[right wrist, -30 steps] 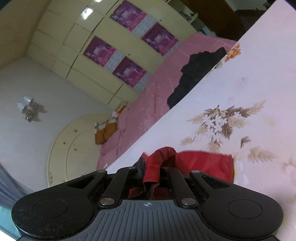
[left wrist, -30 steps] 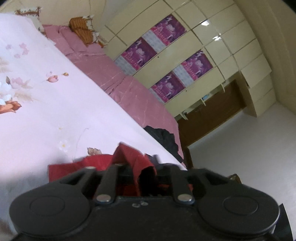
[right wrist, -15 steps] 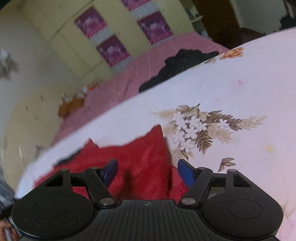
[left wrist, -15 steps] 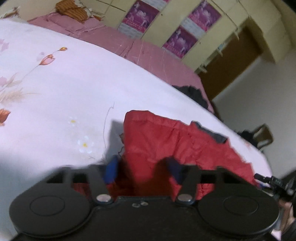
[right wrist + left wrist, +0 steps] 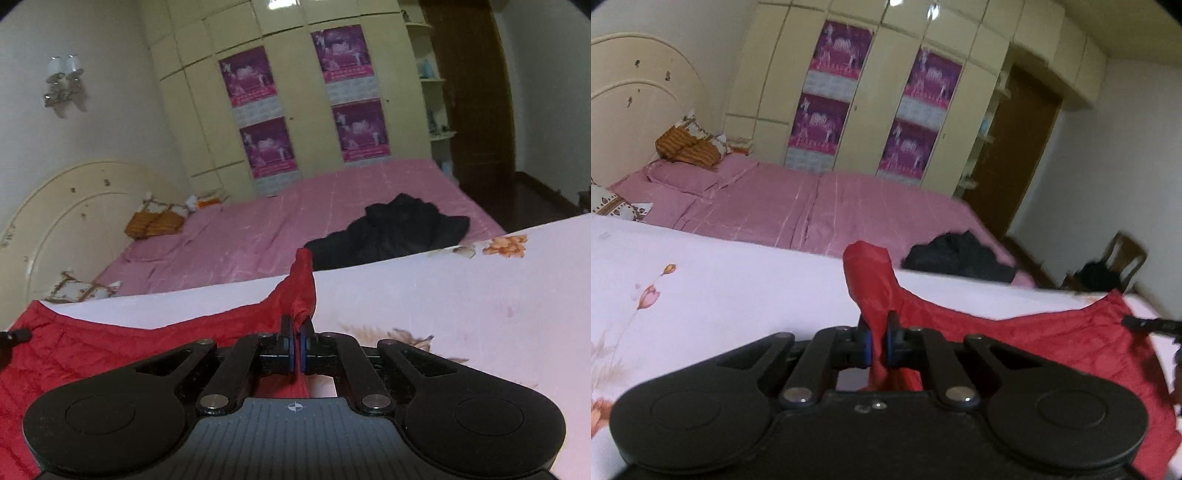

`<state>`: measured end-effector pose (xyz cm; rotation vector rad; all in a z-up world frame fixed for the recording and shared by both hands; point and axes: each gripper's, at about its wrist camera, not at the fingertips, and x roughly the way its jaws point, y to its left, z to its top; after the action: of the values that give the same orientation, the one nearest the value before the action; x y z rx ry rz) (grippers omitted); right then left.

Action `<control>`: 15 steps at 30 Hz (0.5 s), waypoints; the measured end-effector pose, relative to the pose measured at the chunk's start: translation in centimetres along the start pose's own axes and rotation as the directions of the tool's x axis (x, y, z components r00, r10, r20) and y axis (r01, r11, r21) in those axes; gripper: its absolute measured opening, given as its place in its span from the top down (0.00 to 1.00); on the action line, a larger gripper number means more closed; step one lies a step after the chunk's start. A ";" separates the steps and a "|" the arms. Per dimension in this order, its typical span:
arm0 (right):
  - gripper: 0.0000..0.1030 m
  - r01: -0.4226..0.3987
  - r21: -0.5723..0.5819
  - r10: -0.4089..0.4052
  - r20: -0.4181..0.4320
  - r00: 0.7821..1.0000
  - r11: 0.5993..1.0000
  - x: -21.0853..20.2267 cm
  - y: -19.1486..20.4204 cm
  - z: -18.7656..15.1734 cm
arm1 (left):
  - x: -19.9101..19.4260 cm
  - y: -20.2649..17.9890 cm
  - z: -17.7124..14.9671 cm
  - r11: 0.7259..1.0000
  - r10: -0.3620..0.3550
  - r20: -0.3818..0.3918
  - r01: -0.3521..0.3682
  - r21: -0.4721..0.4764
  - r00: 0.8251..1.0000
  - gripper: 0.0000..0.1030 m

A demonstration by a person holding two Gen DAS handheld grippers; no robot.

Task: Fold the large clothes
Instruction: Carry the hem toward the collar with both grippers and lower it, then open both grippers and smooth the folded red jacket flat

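A cream wardrobe [image 5: 295, 110] with purple posters [image 5: 247, 75] fills the far wall, beside a dark wooden door [image 5: 476, 110]. A pink-sheeted bed [image 5: 812, 210] with a curved cream headboard [image 5: 74, 206] stands before it. A wall lamp [image 5: 64, 79] hangs on the white wall. A wooden chair [image 5: 1123, 258] stands near the door.
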<state>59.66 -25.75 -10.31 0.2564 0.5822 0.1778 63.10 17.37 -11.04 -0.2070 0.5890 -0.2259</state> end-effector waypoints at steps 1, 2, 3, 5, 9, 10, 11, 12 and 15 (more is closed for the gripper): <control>0.98 0.029 0.012 -0.029 -0.035 0.999 0.999 1.0 -0.4 -0.4 | 1.0 -0.1 0.0 1.000 0.024 -0.034 -0.024 0.016 0.999 0.93; 0.98 0.053 0.023 -0.052 -0.070 0.996 0.998 1.8 -0.7 -1.0 | 2.2 0.0 -0.3 0.999 0.042 -0.070 -0.041 0.019 0.997 0.93; 0.98 0.073 0.029 -0.069 -0.104 0.992 0.997 2.5 -1.0 -1.6 | 3.0 0.1 -0.6 0.999 0.051 -0.101 -0.049 0.018 0.994 0.93; 0.98 0.117 0.040 -0.107 -0.198 0.974 0.992 4.3 -1.9 -3.4 | 4.5 0.6 -2.1 0.998 0.062 -0.157 -0.061 0.011 0.986 0.93; 0.98 0.130 0.022 -0.123 -0.195 0.973 0.991 4.7 -1.9 -5.3 | 4.3 0.9 -3.7 0.997 0.071 -0.159 -0.071 0.004 0.985 0.93; 0.98 0.133 0.014 -0.127 -0.201 0.971 0.991 4.7 -1.8 -5.3 | 4.2 0.8 -3.8 0.997 0.073 -0.160 -0.072 0.009 0.984 0.93; 0.98 0.135 0.002 -0.132 -0.208 0.969 0.991 4.9 -1.7 -5.2 | 4.2 0.8 -3.6 0.997 0.072 -0.165 -0.071 0.015 0.984 0.92; 0.98 0.136 -0.004 -0.134 -0.211 0.968 0.991 4.9 -1.5 -5.1 | 4.2 0.8 -3.5 0.997 0.072 -0.173 -0.070 0.019 0.982 0.90; 0.68 0.171 -0.025 -0.173 -0.200 0.964 0.985 4.4 -0.9 -4.3 | 4.0 1.2 -2.5 0.993 0.114 -0.172 -0.117 -0.004 0.978 0.42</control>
<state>60.89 -24.71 -16.32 0.1806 0.8013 0.0373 65.12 17.17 -15.44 -0.1673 0.7715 -0.1276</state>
